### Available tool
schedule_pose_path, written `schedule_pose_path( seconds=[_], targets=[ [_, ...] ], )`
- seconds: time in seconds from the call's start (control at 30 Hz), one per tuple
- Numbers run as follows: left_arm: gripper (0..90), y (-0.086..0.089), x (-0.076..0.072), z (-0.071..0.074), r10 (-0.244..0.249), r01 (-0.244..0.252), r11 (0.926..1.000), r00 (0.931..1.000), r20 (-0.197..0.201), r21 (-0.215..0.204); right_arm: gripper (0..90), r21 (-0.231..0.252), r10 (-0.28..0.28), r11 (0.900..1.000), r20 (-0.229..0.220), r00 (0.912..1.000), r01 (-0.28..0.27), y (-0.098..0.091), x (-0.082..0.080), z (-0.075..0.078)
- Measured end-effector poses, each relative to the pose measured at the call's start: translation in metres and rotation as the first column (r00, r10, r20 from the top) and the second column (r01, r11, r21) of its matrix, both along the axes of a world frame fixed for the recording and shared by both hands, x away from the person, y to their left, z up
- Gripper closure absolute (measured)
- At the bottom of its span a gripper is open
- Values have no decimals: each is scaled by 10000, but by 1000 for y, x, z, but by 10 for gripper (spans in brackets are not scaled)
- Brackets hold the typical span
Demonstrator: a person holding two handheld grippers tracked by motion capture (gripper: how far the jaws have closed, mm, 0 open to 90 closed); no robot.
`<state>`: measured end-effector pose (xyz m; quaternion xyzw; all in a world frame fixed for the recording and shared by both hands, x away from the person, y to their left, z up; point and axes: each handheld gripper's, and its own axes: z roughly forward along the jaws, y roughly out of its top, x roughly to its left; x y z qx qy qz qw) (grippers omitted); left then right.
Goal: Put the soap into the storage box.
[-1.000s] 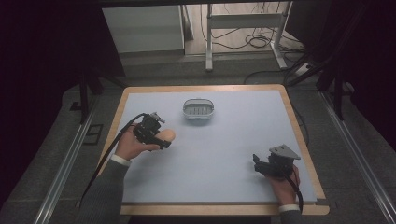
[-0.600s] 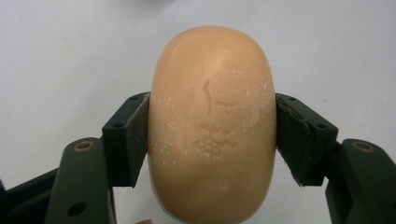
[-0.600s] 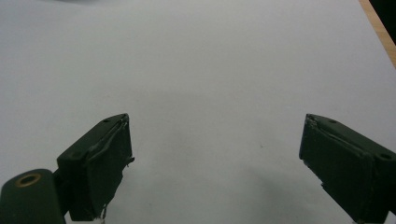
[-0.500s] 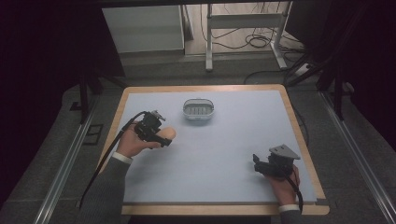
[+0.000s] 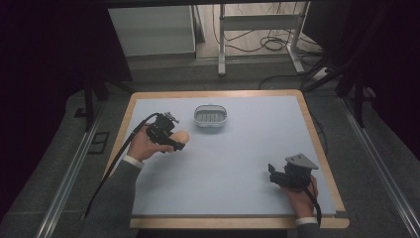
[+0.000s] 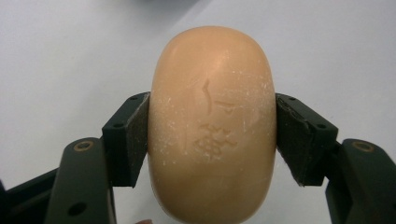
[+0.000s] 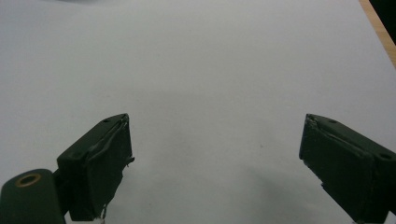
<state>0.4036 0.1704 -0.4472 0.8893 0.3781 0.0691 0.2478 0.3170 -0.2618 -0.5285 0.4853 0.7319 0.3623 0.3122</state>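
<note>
A tan oval bar of soap (image 6: 211, 126) with stamped characters sits between the two black jaws of my left gripper (image 6: 212, 135), which is shut on it from both sides. In the high view that left gripper (image 5: 174, 141) holds the soap (image 5: 181, 136) over the left half of the pale blue mat, a short way left of and nearer than a small grey soap dish (image 5: 210, 115). Low at the mat's right, my right gripper (image 5: 272, 171) stands open, and between its jaws (image 7: 215, 154) there is just bare mat.
The pale blue mat (image 5: 237, 158) covers a wooden-edged table (image 5: 318, 148). A cable (image 5: 119, 158) trails from the left gripper along the person's sleeve. Beyond the table are a white cabinet (image 5: 148, 29), a metal frame (image 5: 257, 25) and floor cables.
The left gripper with the soap has shifted slightly toward the back of the mat. The right gripper has stayed where it was.
</note>
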Motion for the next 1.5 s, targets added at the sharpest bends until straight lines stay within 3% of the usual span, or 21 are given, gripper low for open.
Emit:
schedule_pose_path(
  seconds=[0.3,0.8,1.1,1.2,1.5],
  targets=[
    [326,-8,10,11,-80,80,10000,9999,153,-33,96,-31,16,10000,7,10000,-16,0,0,0],
    [326,-12,24,10,-97,98,9998,9999,56,-156,96,-25,23,10000,-4,10000,-23,1,0,0],
    [326,-19,30,13,-165,166,9998,9997,192,-80,96,-57,19,10000,-10,10000,-19,1,0,0],
    [326,-21,33,15,-312,314,9986,9995,57,-419,96,-63,25,10000,-24,10000,-25,1,0,0],
    [326,-31,37,19,-379,385,9987,9991,175,-347,96,-56,35,10000,-15,10000,-35,1,0,0]
  ],
)
